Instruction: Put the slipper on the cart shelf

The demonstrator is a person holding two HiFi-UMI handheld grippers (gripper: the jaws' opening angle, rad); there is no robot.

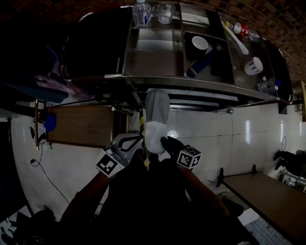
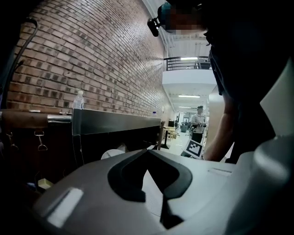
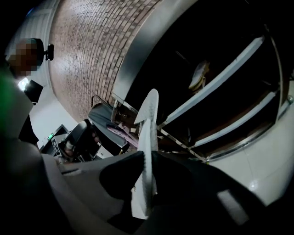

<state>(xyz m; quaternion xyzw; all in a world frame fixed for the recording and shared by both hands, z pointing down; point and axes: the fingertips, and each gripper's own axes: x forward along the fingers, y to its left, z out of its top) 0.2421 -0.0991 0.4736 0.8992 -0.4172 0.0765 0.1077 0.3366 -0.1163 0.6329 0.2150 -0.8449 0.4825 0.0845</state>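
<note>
White slipper clamped in the right tool, in front of a metal cart

The slipper is gripped edge-on by its heel end, toe pointed at the cart, not yet on a shelf. The left tool is closed on nothing. The cart's top compartments are filled with a water bottle, a glass cup, and a white bowl.

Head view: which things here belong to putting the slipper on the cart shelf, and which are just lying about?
Job in hand:
slipper
right gripper, shut on the slipper
cart

Just lying about, on the cart's top:
water bottle
glass mug
white bowl
white cup
</note>
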